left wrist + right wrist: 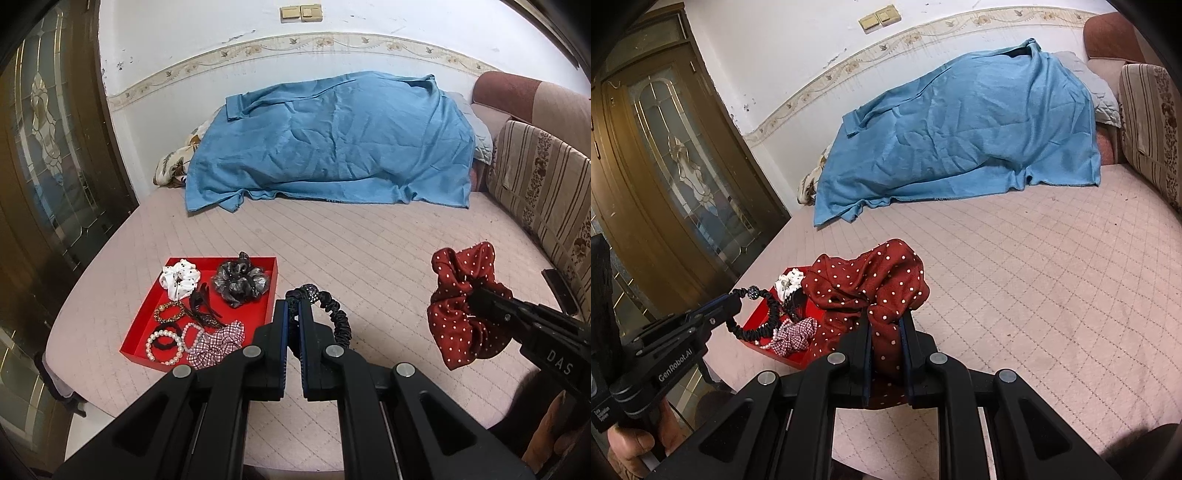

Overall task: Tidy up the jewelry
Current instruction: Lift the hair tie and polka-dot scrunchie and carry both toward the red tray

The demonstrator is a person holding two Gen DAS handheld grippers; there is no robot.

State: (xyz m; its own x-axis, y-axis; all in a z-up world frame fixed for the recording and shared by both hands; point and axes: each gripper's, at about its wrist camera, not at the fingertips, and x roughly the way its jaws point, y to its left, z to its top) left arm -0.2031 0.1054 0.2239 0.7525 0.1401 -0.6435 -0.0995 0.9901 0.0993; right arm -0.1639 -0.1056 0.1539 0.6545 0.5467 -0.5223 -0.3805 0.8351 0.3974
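Your left claw [293, 312] is clamped tight on a thin black ruched hair band [334, 314] with a beaded knot at its far end; the band loops out to the right of the pads and hangs above the bed [369, 243], just right of the red tray [147, 325].

Your right claw [885, 326] is closed on a dark red white-dotted scrunchie [871, 280]; a fold of the fabric is pinched between the pads and the rest bunches out beyond the tips. It is held off the mattress, well to the right of the tray in the left wrist view.

Tray sits on the near-left part of the pink quilted bed. In it:
- white dotted scrunchie [180, 282], far left
- grey-black sheer scrunchie [239, 282], far right
- dark hair claw clip [201, 302], middle
- gold-brown beaded bracelet [169, 311]
- pearl bracelet [164, 347], near left
- pink checked scrunchie [218, 343], near right

A blue cloth [332, 144] is draped over a heap at the far side of the bed.
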